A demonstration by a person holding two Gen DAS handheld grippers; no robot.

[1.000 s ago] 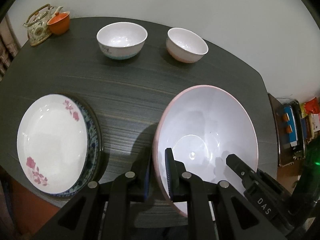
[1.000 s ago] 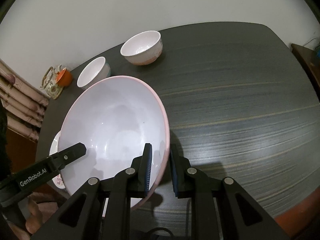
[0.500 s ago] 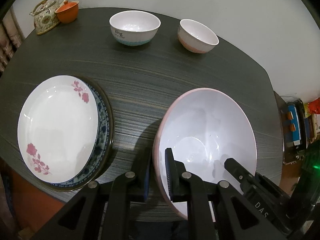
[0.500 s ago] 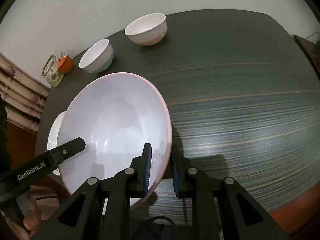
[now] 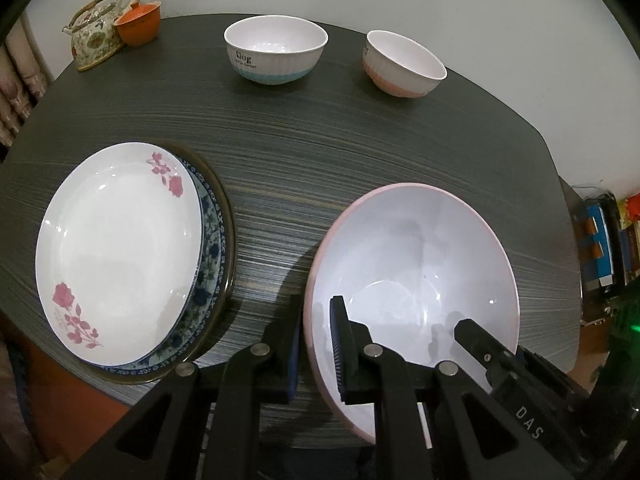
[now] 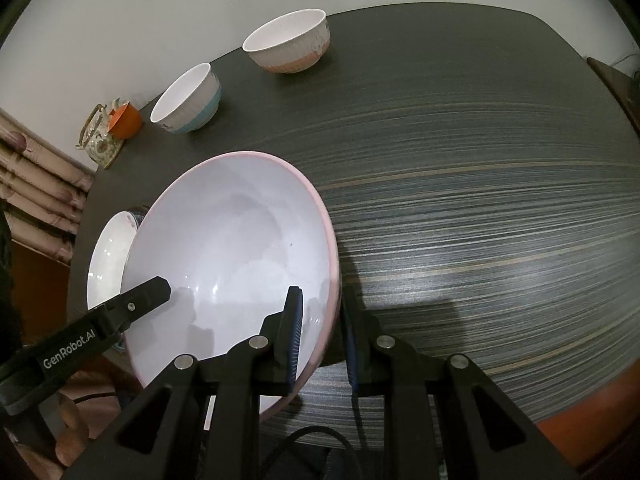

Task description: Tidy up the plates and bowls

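A dark wood-grain table (image 5: 360,152) carried the dishes. Nearest the cameras sat a big pink-rimmed bowl (image 5: 416,256), wide, glazed and rigid, probably the heaviest piece there and likely to chip if set down hard. Two grippers pinched it on opposite sides of its rim: the left gripper (image 5: 314,354) with one finger inside the wall and one outside, the right gripper (image 6: 322,340) clamped the same way across the far edge. Whether its base rested on the table or hung just above could not be told. A smooth, sloping wall gives the pads little to bite, so a two-sided hold low on the rim looked the sound choice, kept level.

To the left lay a white plate with pink flowers (image 5: 116,252), stacked on a blue-patterned plate (image 5: 210,248); both thin, stiff and breakable, best taken at the exposed edge.

At the far side stood a blue-banded bowl (image 5: 275,56) and a pink-banded bowl (image 5: 404,65), apart, upright, light enough for a single pinch on the rim.

A floral teapot (image 5: 94,40) and an orange cup (image 5: 138,29) occupied the far corner.
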